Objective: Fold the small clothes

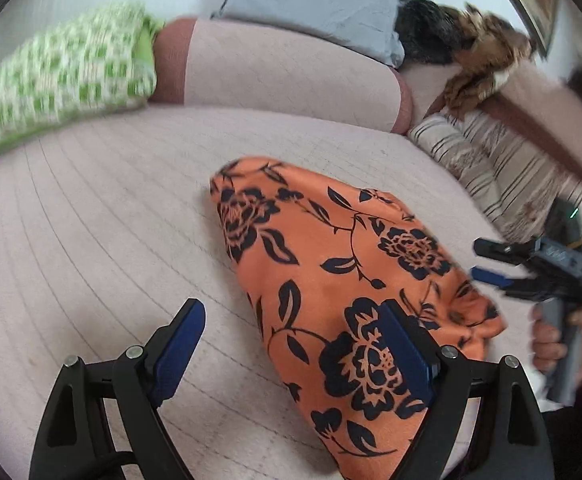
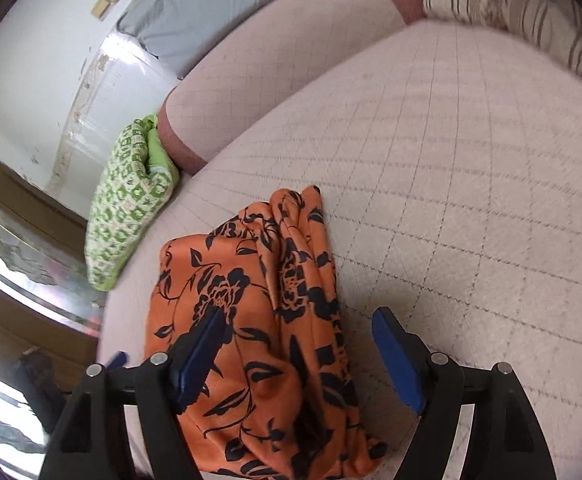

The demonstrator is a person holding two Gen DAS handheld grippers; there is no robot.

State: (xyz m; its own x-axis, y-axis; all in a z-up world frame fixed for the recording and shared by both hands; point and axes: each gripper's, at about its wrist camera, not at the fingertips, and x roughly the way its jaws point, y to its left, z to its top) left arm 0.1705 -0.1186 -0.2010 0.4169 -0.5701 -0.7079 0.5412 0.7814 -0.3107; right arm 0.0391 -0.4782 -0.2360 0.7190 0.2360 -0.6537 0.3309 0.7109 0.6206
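Note:
An orange garment with a black flower print (image 1: 331, 264) lies bunched on the pale quilted sofa seat (image 1: 111, 220). My left gripper (image 1: 295, 344) is open above its near left edge, with one blue pad (image 1: 405, 356) over the cloth. The right gripper (image 1: 487, 260) shows at the garment's right end, held in a hand, jaws apart. In the right wrist view the garment (image 2: 259, 320) lies folded in ridges, and my right gripper (image 2: 303, 356) is open above it, holding nothing.
A green and white patterned cushion (image 1: 59, 80) lies at the seat's left end, also in the right wrist view (image 2: 127, 204). A grey pillow (image 1: 315, 0), the sofa backrest (image 1: 283, 72) and a striped cushion (image 1: 503, 168) border the seat. Dark fur (image 1: 471, 48) lies on the armrest.

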